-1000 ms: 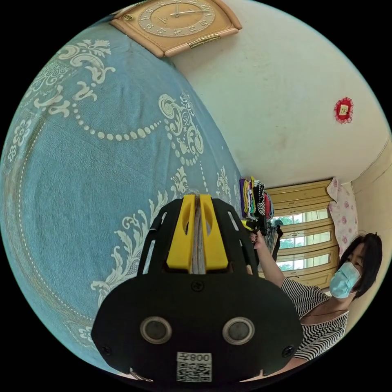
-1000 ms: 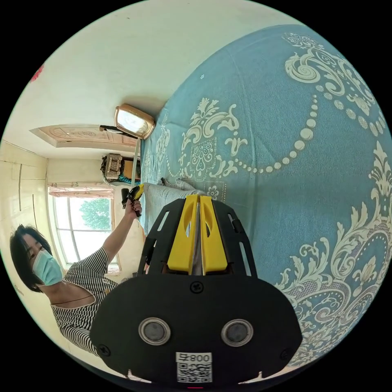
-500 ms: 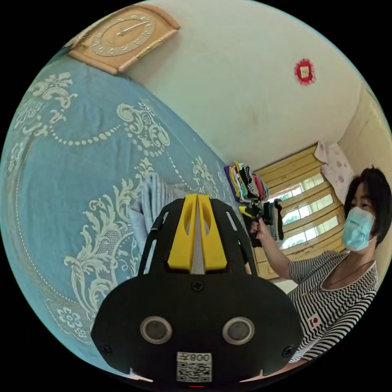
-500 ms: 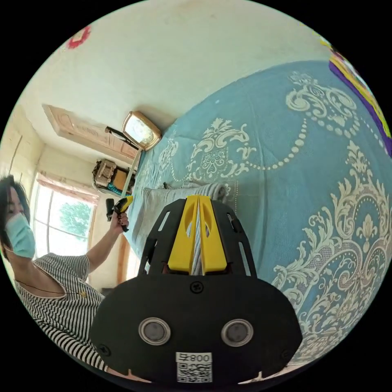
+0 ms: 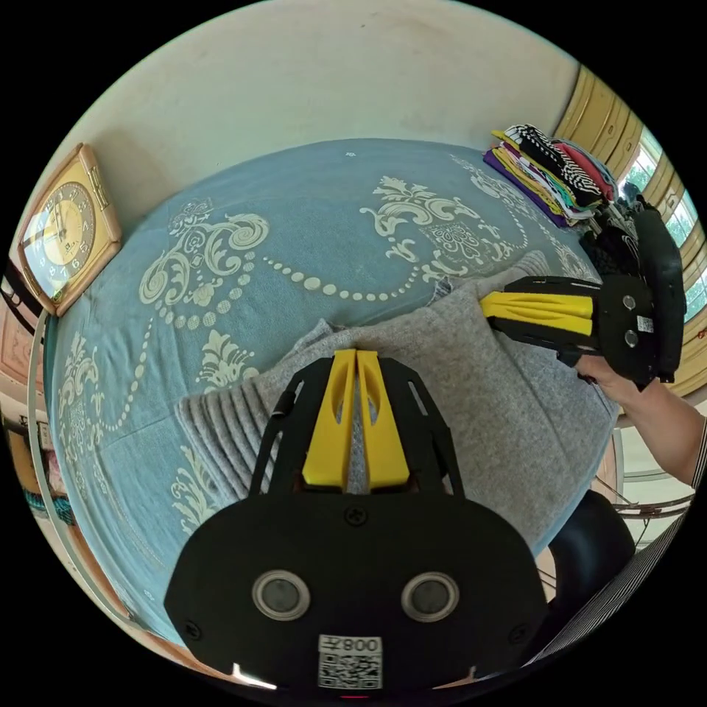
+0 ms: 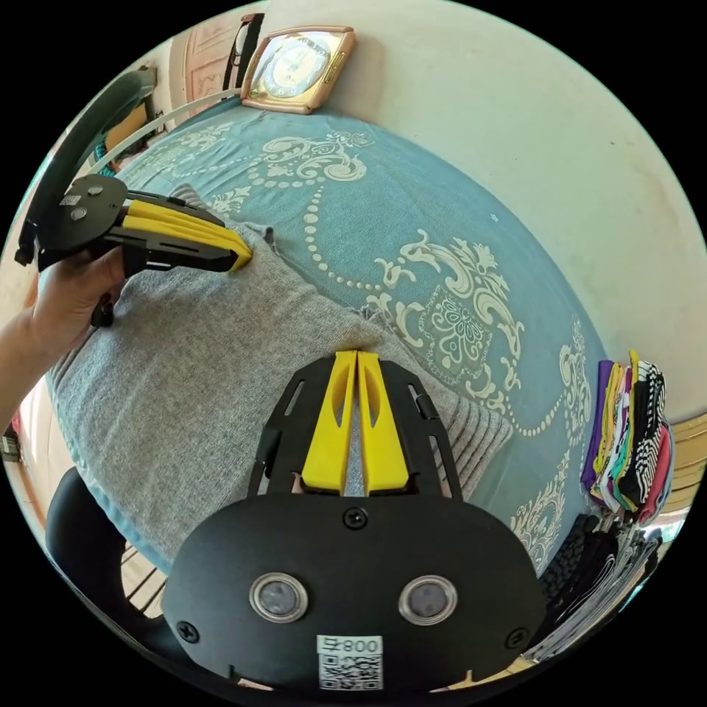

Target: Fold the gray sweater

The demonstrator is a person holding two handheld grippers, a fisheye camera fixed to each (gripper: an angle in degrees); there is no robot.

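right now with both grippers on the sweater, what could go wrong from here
The gray sweater lies at the table's near edge, so a pull toward the person might drag it off. The left hand-held gripper and right hand-held gripper each seem to pinch a little fabric, which may slip. The ribbed hem is bunched and could fold in crooked.

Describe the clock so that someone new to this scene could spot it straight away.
Start at the bed's blue patterned cover, where the gray sweater lies. Follow it to the far corner by the pale wall: the clock leans there. It is the one rigid, peach-framed thing with a round dial; the folded clothes stack is soft and many-coloured.
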